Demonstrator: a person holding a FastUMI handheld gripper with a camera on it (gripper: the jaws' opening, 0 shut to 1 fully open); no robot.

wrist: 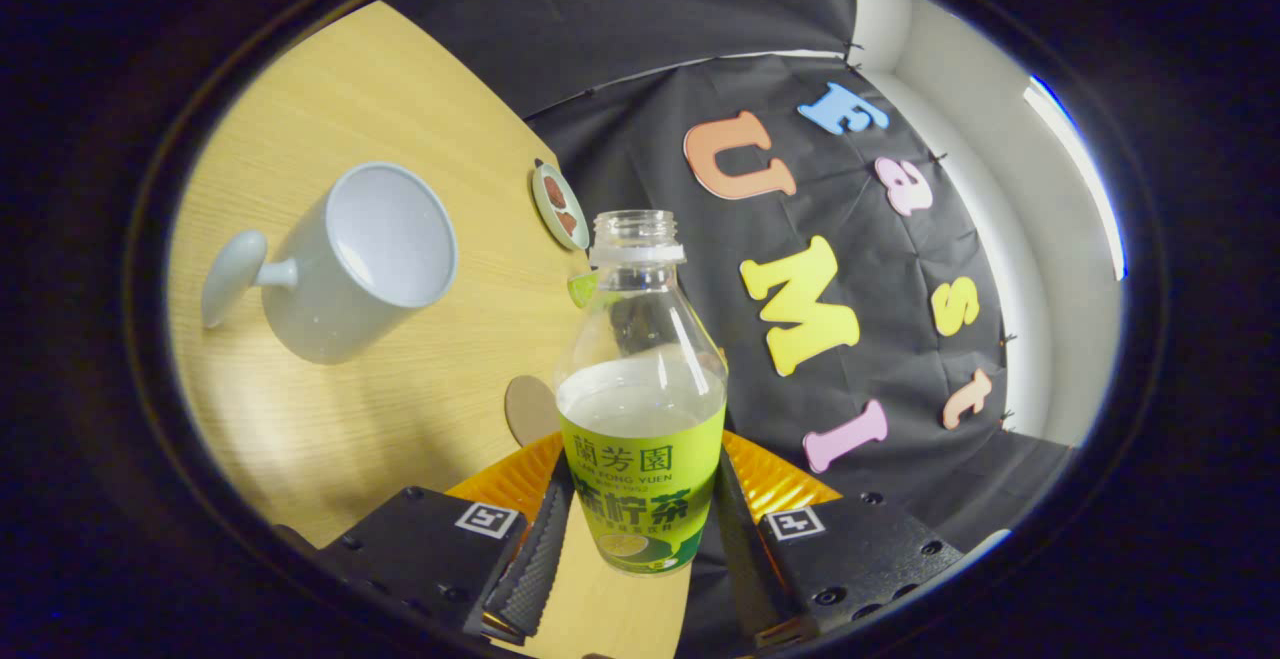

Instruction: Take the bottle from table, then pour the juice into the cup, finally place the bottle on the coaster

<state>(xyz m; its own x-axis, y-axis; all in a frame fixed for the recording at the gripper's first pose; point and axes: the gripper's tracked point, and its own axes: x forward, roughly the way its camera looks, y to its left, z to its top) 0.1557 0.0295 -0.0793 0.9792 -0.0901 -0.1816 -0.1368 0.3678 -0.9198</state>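
Between the two fingers (pixel 548 549): bottle (pixel 642 409), uncapped, green-labelled, part full of pale juice. Both ribbed pads pressed against the label's lower sides, so gripper (pixel 640 549) closed on the bottle and carrying it. Bottle upright relative to the fingers; whole view rolled, table (pixel 420 419) slanting, which suggests a tilt of the tool toward the cup. Liquid level roughly at the label's top edge, well short of the neck; nothing at the mouth, no stream visible.

Just ahead of the fingers, behind the bottle's base: orange coaster (pixel 500 484), partly hidden, apart from the bottle, with a small brown disc (pixel 528 407) beside it. A scrap of green (pixel 582 287) at the bottle's shoulder, not identifiable.

Beyond and to the left of the fingers: pale grey cup (pixel 355 264), handle turned away from the bottle, interior apparently dry and empty. Further beyond, near the table's far edge: small dish (pixel 560 205) with brown contents.

Progress, as judged: pickup done. Pouring not yet begun or barely started. Outstanding: juice into cup, bottle onto coaster.
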